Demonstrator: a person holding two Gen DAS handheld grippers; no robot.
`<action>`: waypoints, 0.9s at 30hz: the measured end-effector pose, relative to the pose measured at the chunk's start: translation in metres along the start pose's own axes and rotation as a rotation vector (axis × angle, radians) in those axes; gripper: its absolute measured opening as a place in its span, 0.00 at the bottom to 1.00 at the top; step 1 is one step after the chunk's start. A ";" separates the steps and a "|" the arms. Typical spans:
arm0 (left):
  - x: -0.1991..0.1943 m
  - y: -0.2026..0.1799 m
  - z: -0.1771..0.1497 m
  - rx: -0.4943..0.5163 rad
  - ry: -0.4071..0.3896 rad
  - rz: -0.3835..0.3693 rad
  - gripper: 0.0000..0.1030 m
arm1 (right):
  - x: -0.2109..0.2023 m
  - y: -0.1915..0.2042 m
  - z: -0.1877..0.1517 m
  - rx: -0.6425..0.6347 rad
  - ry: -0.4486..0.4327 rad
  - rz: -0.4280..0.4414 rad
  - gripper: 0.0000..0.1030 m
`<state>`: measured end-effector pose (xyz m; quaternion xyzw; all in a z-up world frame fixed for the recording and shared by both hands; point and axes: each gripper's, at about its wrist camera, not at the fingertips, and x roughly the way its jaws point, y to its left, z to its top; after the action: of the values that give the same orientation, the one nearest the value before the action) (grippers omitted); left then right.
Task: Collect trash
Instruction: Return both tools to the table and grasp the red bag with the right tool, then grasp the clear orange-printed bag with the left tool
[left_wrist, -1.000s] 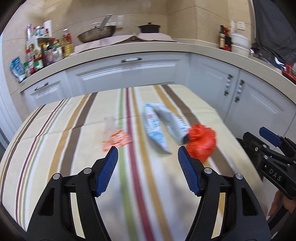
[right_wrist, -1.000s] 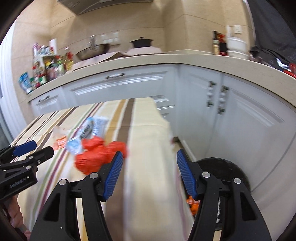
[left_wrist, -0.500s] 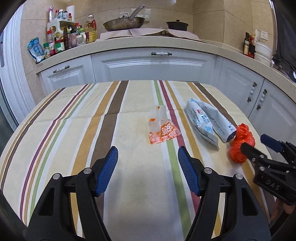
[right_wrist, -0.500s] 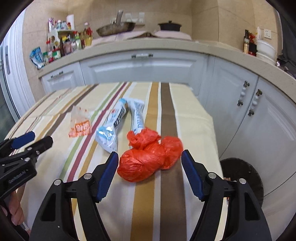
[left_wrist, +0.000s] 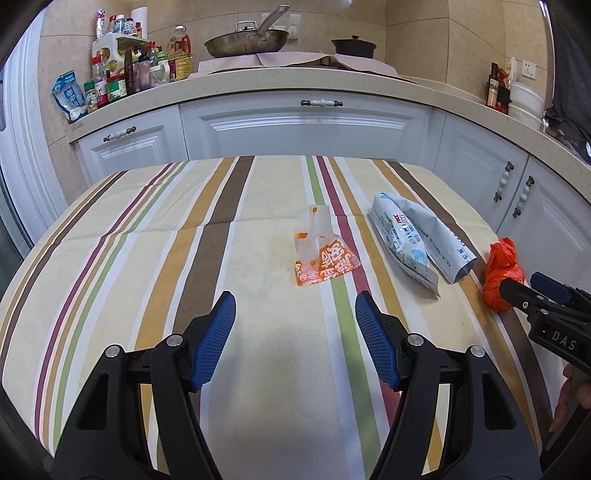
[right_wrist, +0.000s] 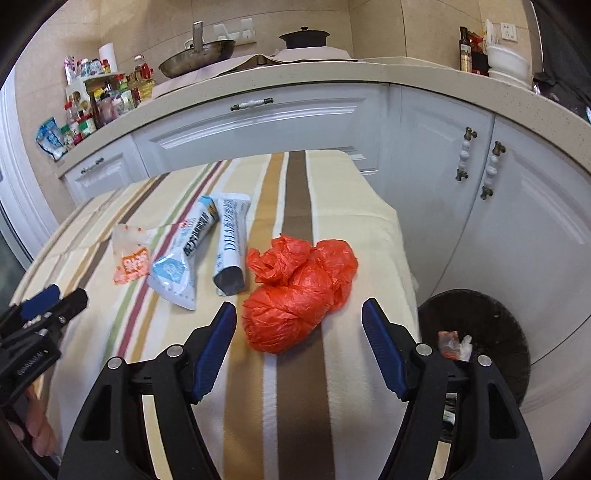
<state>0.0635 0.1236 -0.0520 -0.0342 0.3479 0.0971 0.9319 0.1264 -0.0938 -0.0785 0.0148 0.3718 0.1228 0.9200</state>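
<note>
Covering the table, a striped cloth (right_wrist: 295, 387). Lying on it just ahead of the right gripper (right_wrist: 299, 332), jaws apart and empty, an orange bag (right_wrist: 295, 295), nearer than to the left gripper (left_wrist: 295, 325), likewise agape, facing an orange wrapper (left_wrist: 321, 258).

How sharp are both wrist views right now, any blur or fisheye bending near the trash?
Left wrist view: sharp; orange snack wrapper print legible; countertop edge bows from fisheye. Right wrist view: sharp on the red plastic bag; cabinet doors curve strongly; corners vignetted black.
</note>
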 end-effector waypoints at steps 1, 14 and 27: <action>0.000 -0.001 0.000 0.001 -0.001 0.001 0.65 | 0.001 0.000 0.001 0.006 0.002 0.011 0.68; 0.022 0.000 0.021 -0.004 0.004 0.025 0.70 | 0.007 -0.002 0.002 -0.021 0.033 0.019 0.41; 0.057 -0.001 0.034 -0.011 0.066 0.018 0.57 | 0.000 -0.011 0.012 -0.089 -0.031 -0.017 0.40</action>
<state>0.1281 0.1358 -0.0636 -0.0394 0.3783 0.1060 0.9188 0.1373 -0.1032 -0.0714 -0.0273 0.3518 0.1311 0.9264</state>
